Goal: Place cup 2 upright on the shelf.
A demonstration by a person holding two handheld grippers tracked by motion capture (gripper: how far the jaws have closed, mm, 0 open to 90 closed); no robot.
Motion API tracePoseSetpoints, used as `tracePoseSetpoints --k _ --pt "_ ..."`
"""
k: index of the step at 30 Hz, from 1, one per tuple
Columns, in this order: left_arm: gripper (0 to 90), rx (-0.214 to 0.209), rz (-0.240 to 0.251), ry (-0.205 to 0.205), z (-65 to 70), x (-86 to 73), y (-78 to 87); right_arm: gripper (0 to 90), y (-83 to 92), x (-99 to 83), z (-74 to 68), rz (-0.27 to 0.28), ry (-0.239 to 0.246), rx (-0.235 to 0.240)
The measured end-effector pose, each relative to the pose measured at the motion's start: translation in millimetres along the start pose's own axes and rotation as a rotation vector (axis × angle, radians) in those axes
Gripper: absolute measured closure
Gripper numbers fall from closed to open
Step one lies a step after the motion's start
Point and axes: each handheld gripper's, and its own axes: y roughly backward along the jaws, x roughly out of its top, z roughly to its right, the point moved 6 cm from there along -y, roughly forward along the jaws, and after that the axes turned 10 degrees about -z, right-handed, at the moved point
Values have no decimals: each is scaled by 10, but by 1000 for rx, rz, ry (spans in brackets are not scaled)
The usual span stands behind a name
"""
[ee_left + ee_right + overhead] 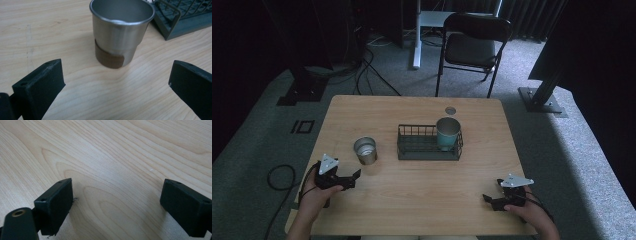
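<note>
The left gripper (343, 179) rests near the front-left corner of the table (422, 200), jaws spread wide and holding nothing. Seen along those jaws in the left gripper view, the steel cup (121, 30) stands upright directly ahead, centred in the gap but still apart from both jaws; this alignment suggests the cup is the item about to be grasped. In the high view the steel cup (365, 150) sits left of centre on the table, just beside the left end of the wire basket (428, 148) without touching it. The basket occupies the middle of the table, and a teal cup (447, 133) stands upright in its right end, which leaves the left part of the basket free, probably for the steel cup. The right gripper (499, 198) rests near the front-right corner, jaws likewise spread wide and empty; the right gripper view looks down on bare wood grain, so this gripper appears parked clear of the work. A small round hole cover (450, 110) lies near the far edge. A folding chair (472, 47) stands beyond the table.
</note>
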Motion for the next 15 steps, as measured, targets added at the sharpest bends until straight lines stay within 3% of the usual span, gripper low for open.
tracePoseSetpoints --k 15 --pt "6 -23 42 0 39 223 -95 110 0 0 1 1 1 0"
